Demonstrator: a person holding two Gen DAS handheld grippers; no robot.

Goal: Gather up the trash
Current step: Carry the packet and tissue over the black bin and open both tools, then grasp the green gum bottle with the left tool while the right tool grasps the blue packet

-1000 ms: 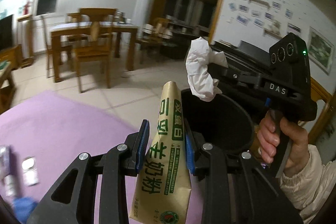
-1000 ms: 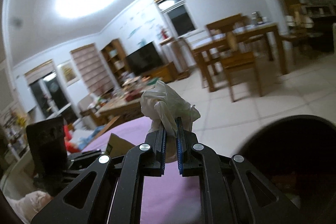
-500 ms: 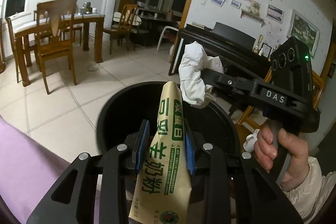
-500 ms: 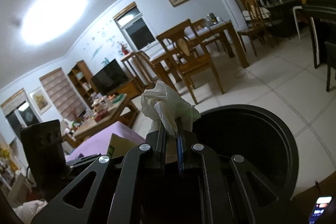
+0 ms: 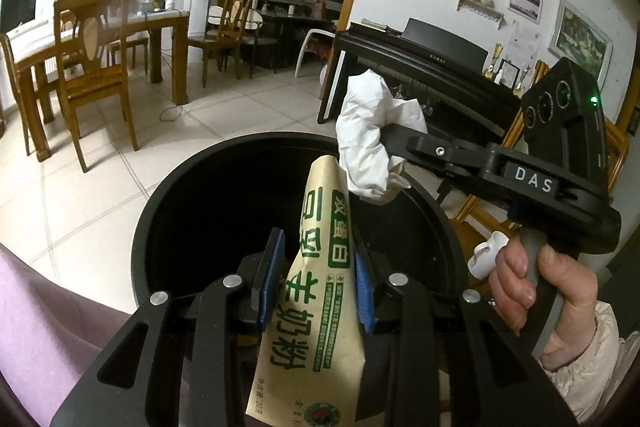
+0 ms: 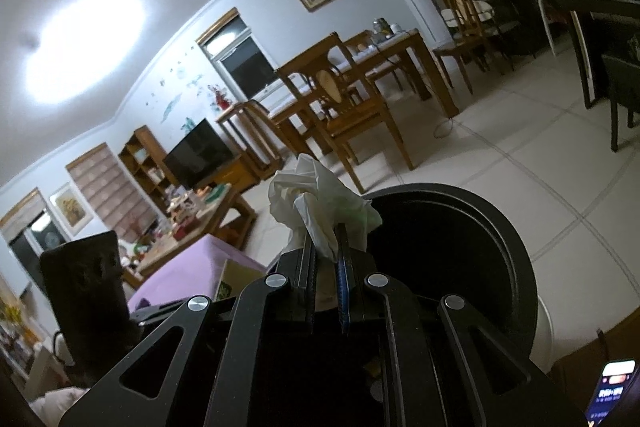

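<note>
My left gripper (image 5: 318, 263) is shut on a tan paper packet with green print (image 5: 316, 291), held over the open mouth of a round black trash bin (image 5: 160, 211). My right gripper (image 6: 325, 251) is shut on a crumpled white tissue (image 6: 316, 195), held above the near rim of the same bin (image 6: 516, 259). In the left wrist view the right gripper (image 5: 386, 143) comes in from the right with the tissue (image 5: 370, 139) above the far right of the bin, just beyond the packet's tip.
A purple cloth-covered surface (image 5: 36, 319) lies at the lower left. A wooden dining table with chairs (image 5: 92, 47) stands on the tiled floor behind the bin. A black piano (image 5: 420, 67) stands at the right. A lit phone (image 6: 612, 387) sits at the lower right.
Both grippers have moved from over the purple surface to above the bin, each still holding its item. The bin now fills the middle of both views.
</note>
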